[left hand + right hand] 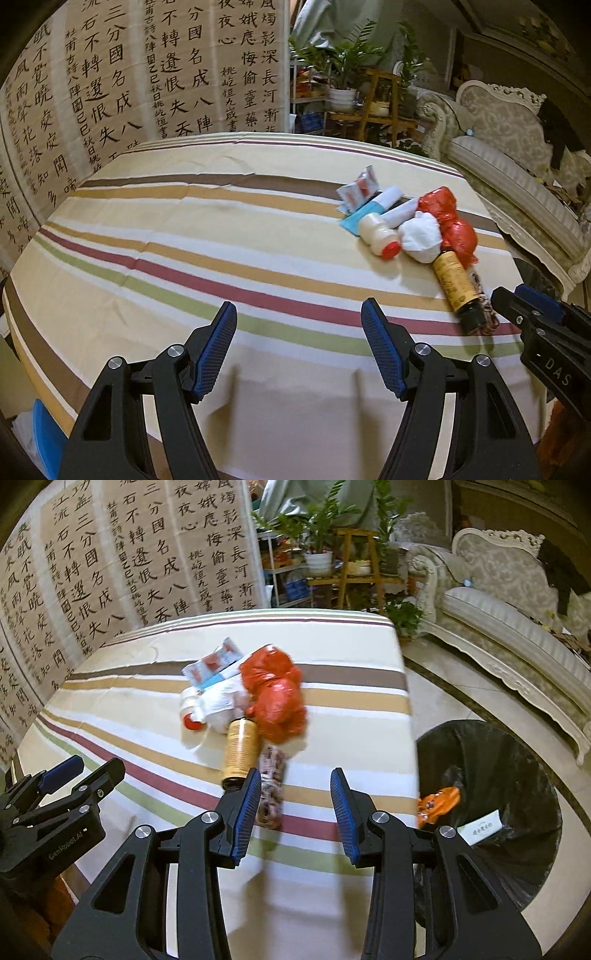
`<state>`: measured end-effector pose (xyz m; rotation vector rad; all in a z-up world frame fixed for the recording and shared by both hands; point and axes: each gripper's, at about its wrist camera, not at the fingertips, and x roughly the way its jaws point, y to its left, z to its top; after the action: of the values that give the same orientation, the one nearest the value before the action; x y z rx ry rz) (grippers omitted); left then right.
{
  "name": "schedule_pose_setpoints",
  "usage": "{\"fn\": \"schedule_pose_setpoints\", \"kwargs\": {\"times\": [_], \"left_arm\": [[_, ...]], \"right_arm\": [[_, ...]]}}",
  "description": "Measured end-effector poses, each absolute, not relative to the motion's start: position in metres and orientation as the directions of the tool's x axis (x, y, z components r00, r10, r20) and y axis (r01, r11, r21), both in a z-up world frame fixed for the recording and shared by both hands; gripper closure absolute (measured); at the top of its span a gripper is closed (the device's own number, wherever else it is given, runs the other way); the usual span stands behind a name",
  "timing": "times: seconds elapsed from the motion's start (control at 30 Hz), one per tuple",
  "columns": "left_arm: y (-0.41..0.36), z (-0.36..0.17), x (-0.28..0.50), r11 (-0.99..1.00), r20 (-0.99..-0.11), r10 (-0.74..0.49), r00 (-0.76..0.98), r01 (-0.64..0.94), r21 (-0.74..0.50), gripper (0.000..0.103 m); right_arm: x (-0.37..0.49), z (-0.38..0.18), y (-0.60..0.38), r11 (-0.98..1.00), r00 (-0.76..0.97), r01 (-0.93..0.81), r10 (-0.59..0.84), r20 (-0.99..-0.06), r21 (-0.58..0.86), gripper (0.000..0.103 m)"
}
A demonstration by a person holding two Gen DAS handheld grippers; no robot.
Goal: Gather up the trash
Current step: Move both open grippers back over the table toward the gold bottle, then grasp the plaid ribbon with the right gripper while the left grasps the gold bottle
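Trash pile [243,709] on table [110,716], bin [517,746] right.

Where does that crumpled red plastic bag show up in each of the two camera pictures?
Left wrist view: red plastic bag, right of centre, at the pile's far right.
Right wrist view: red plastic bag, near the centre.
Shared landmark: the yellow-labelled bottle lying against it.

The tablecloth [184,236] is matt woven cloth, creased along its folds. On it, the red bag [275,690] is thin crinkled plastic with a gloss, the tissue [421,236] soft matt paper, and the bottle [456,291] dark glass with a matt yellow paper label. The bin liner [517,760] is glossy black plastic. Both grippers' pads [218,347] are ribbed blue rubber on matt black plastic arms.
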<state>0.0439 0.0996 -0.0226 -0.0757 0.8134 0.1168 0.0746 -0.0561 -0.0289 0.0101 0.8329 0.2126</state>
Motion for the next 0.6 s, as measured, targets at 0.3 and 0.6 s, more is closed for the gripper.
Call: {"fn": "schedule_pose_setpoints", "kwargs": {"times": [0.3, 0.6], "left_arm": [[0.104, -0.027, 0.041, 0.99, -0.734, 0.06, 0.676, -0.134, -0.043, 0.035], [0.096, -0.027, 0.045, 0.993, -0.738, 0.043, 0.674, -0.11, -0.043, 0.035]], "right_arm": [[0.085, -0.04, -0.038, 0.979, 0.614, -0.192, 0.178, -0.769, 0.074, 0.065], [0.084, -0.043, -0.035, 0.975, 0.605, -0.215, 0.18, -0.776, 0.058, 0.085]]}}
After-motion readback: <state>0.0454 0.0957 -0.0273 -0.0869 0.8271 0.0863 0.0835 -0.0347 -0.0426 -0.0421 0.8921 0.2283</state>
